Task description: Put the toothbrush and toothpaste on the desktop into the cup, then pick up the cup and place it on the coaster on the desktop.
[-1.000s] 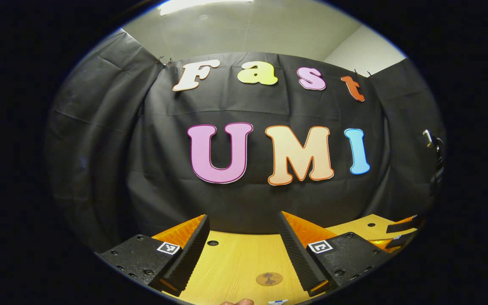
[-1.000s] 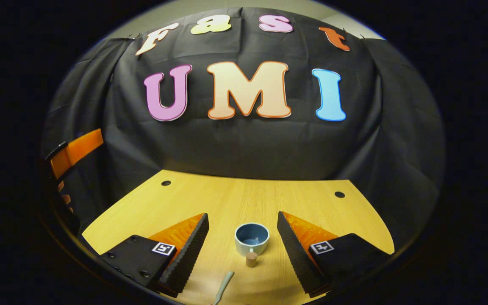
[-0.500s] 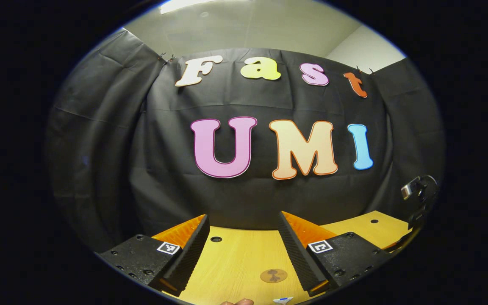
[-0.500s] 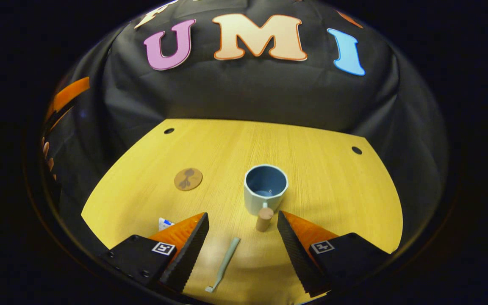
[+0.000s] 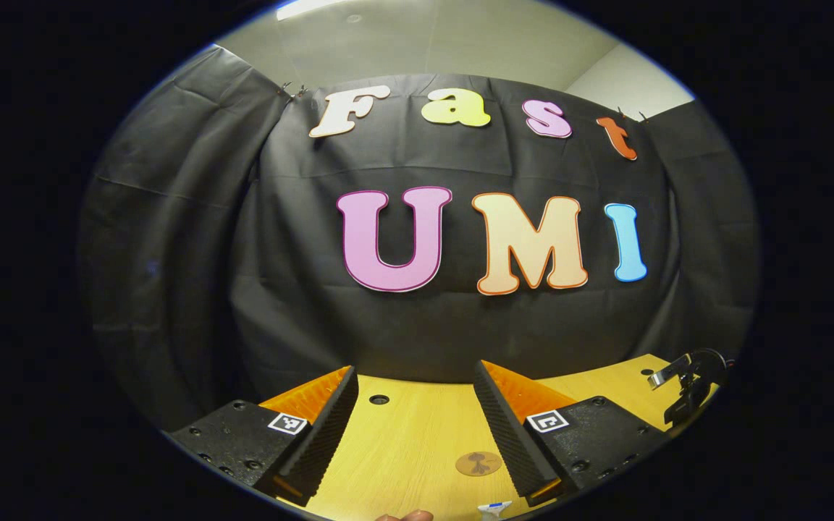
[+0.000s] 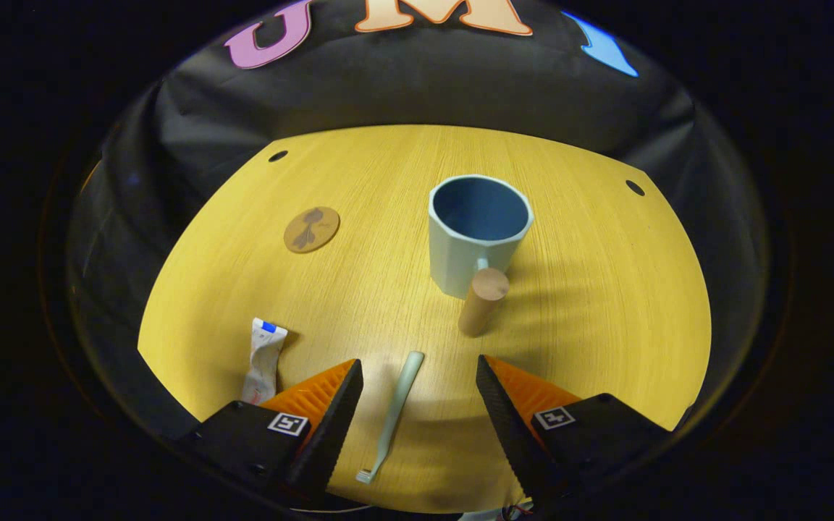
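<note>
In the right gripper view the right gripper (image 6: 417,405) hangs over the near part of the desk (image 6: 605,289) with its fingers spread wide and nothing between them. The brush (image 6: 395,412) lies flat on the desk in that gap, closer to the left finger than to the right one. Its long axis runs nearly along the line of the fingers, handle end toward the cup (image 6: 476,242), head end nearest the camera and tilted a little left. So the fingers already straddle the thin side of the brush; a grasp looks to need mostly a descent, perhaps a slight shift left to centre it.

The cup stands upright and empty, beyond the brush and a little right, its wooden handle (image 6: 483,300) pointing back toward the gripper. The paste (image 6: 261,358) lies left of the brush, just outside the left finger. The coaster (image 6: 311,229) sits left of the cup, well apart from it.

In the left gripper view the left gripper (image 5: 417,427) is level, fingers also spread and empty, facing the wall, with the coaster low between them. The right gripper is the nearer one to the brush
</note>
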Demonstrator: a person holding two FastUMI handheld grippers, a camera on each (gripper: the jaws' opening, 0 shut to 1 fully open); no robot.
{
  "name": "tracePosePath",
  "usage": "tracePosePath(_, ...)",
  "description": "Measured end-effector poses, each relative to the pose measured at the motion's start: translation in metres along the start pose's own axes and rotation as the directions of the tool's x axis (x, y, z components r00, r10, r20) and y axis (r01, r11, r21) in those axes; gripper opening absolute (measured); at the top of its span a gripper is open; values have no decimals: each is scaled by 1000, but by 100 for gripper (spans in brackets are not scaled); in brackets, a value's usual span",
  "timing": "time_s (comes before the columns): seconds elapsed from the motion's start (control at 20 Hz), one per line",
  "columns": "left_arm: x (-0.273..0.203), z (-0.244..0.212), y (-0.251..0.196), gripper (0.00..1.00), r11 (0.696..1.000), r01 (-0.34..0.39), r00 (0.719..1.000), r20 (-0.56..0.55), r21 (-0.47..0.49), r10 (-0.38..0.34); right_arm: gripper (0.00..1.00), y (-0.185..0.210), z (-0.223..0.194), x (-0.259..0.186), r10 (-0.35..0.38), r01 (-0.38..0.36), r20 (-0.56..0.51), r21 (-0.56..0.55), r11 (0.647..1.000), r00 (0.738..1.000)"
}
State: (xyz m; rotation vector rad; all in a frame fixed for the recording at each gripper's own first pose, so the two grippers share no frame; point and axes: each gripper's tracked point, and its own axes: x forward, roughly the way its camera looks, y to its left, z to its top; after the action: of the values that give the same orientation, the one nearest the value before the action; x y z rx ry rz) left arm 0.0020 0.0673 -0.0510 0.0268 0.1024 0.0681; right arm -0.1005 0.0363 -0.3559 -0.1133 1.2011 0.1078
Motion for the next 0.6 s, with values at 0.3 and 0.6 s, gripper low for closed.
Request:
tracePosePath(0.3,2,-10,5,93,1000,3,1000,-22,8,-3,97,10,-18,21,10,-11,-98,-16,1000,995)
tracePosePath(0.6,4,-17,8,94,1000,7,999,-42,3,-7,94,10,-29,32,8,-10,-158,-6,1000,987)
